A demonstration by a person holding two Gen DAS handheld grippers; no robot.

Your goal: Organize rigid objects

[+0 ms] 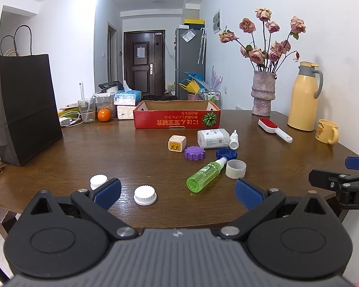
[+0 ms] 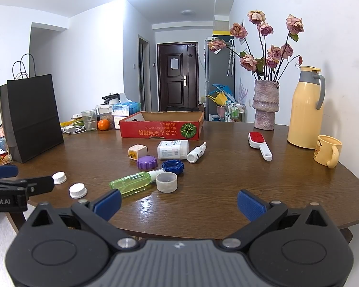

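- Left claw (image 1: 177, 192) and right claw (image 2: 178, 203) both gape empty at the brown wooden surface's (image 2: 227, 186) near edge.
- Red cardboard box (image 2: 160, 129) bears upside-down, perhaps Japanese, print.

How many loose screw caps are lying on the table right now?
4. Two white caps lie near the front left edge, a purple cap sits mid-table beside the charger, and a blue cap lies right of it. More may hide inside the red box.

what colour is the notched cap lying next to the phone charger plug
Purple. The notched cap shows best in the right wrist view, beside the charger plug.
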